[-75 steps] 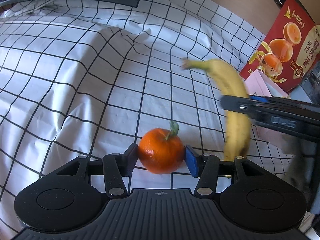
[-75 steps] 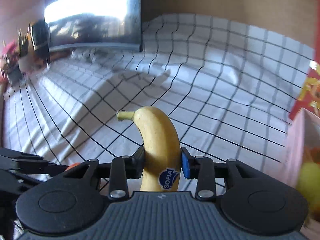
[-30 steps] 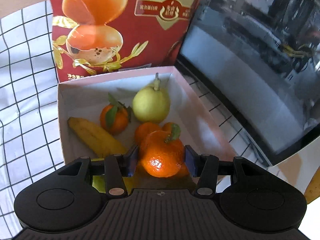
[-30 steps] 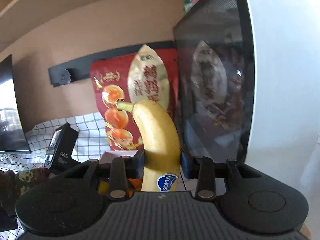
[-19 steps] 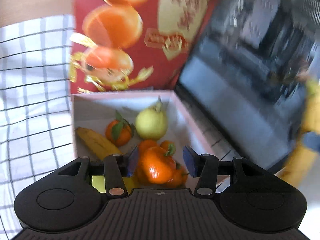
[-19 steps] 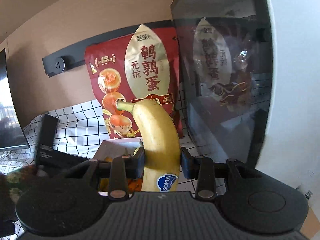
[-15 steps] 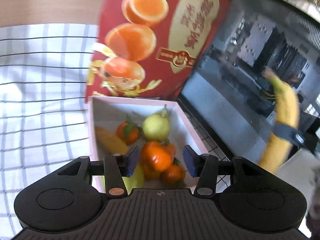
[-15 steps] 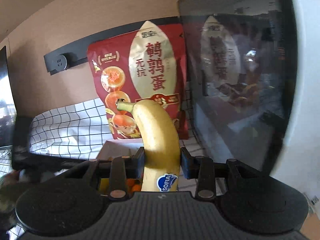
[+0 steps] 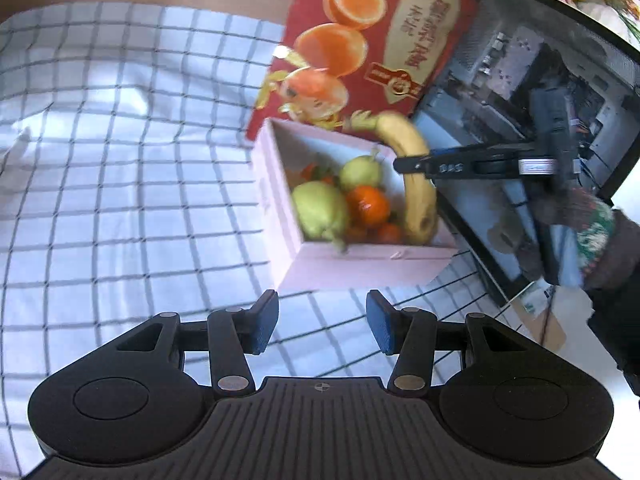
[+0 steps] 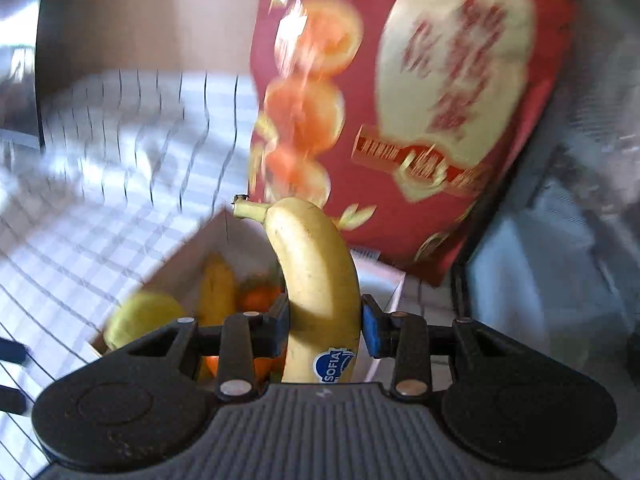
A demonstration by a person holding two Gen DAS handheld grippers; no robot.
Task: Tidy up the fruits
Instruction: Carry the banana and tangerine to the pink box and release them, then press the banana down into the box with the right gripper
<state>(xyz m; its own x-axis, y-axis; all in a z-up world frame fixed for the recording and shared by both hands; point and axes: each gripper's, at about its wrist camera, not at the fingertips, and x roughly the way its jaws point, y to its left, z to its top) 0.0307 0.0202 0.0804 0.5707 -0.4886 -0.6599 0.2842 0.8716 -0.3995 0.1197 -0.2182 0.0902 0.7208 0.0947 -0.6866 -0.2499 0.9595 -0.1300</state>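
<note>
A pink box [image 9: 360,266] on the checked cloth holds pears [image 9: 320,208], tangerines [image 9: 368,204] and a banana. My left gripper [image 9: 322,322] is open and empty, above the cloth just in front of the box. My right gripper [image 10: 324,326] is shut on a yellow banana [image 10: 316,280] with a blue sticker, held over the box [image 10: 192,256]. In the left wrist view that banana [image 9: 416,184] hangs over the box's right side, clamped by the right gripper [image 9: 416,165].
A red snack bag [image 9: 368,48] stands behind the box. A dark glass-sided computer case [image 9: 532,132] stands right of it. The white checked cloth [image 9: 120,160] spreads to the left. The bag [image 10: 400,100] fills the right wrist view.
My left gripper has pulled back from the box, open, with the tangerine left inside. My right gripper has carried the banana down over the box.
</note>
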